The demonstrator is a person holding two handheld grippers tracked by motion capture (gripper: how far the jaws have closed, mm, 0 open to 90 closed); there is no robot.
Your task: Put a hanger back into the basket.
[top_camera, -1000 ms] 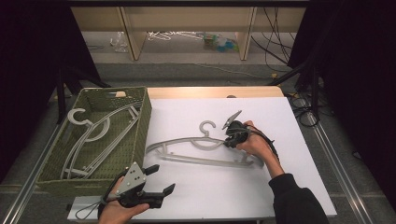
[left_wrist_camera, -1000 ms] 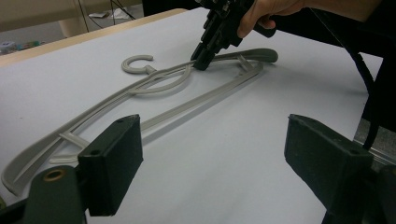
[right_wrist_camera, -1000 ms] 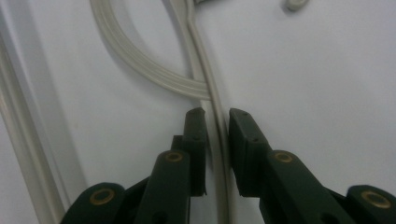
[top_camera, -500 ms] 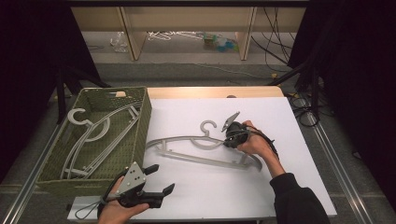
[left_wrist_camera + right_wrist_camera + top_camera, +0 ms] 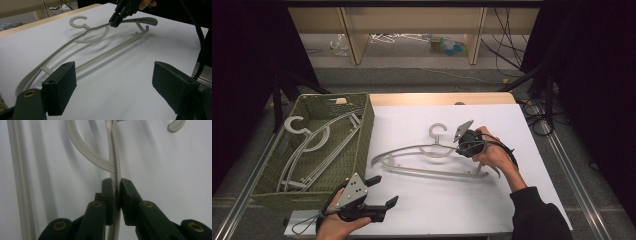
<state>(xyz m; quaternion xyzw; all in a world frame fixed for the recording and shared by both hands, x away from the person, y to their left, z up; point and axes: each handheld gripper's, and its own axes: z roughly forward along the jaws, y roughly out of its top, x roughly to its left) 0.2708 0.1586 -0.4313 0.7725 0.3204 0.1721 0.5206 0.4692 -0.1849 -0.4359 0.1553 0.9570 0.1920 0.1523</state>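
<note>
Right hand: your right gripper (image 5: 460, 146) sits toward the right of the table's middle, forearm coming in from the near right corner, jaws aimed left.
Right jaws: clamped tight on the upper arm of the grey hanger (image 5: 432, 159), just right of its hook; the right gripper view shows both pads (image 5: 108, 192) pressing the thin strip.
Left hand: your left gripper (image 5: 383, 191) rests at the near edge, left of centre, its jaws spread wide with nothing between them.
Hanger: it lies across the middle of the table, hook toward the far edge.
Change: since a second ago your right hand has lifted slightly, the gripped side of the hanger with it; the left hand has stayed put.
Surface: white table (image 5: 422, 210), with a green woven basket (image 5: 367, 125) of hangers at its left edge.
Room: dark surroundings, wooden shelving beyond the far edge.
</note>
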